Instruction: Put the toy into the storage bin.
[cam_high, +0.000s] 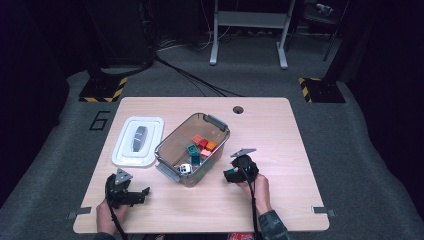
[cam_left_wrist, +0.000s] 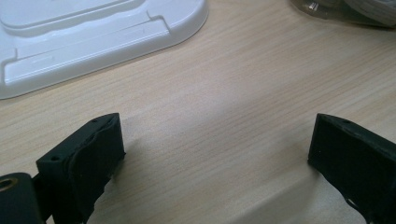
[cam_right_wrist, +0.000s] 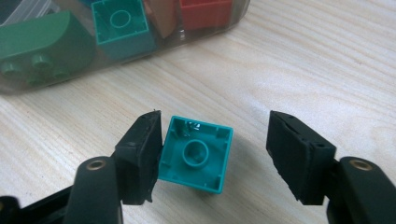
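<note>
The right gripper sits low on the desk just beside the bin, its fingers spread around a teal brick lying hollow side up. One finger touches the brick's edge; the other stands apart from it. The left gripper rests near the white lid, fingers wide and empty.

The brick sits skewed between the fingers, so closing on it could twist it or squirt it out across the smooth wood. A corner pinch might also drop it over the bin wall's edge.
</note>
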